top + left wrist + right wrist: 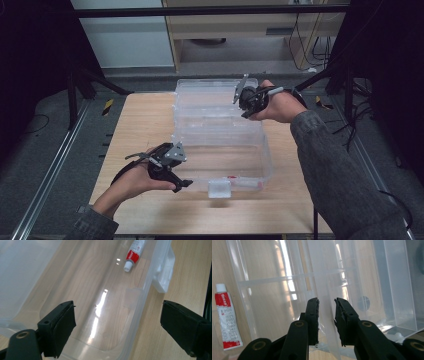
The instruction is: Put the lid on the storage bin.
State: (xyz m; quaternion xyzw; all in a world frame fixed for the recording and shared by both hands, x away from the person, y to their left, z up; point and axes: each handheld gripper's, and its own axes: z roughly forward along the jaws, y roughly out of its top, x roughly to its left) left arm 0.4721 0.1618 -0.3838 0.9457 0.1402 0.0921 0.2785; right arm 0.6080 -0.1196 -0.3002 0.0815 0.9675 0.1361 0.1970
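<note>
A clear plastic box (220,150) lies open on a wooden bench (145,125), its long axis running from the person toward the far edge, with the lid (212,95) swung back beyond it. Nearest, the left claw (182,183) hovers at the box's front left corner, jaws wide and empty, straddling the side wall. A red-and-white tube (134,253) lies inside by the front wall near the latch (220,189). Farther off, the right claw (240,106) has its jaws narrowed around the lid's thin right edge (324,315), so the right hand is nearer the lid.
</note>
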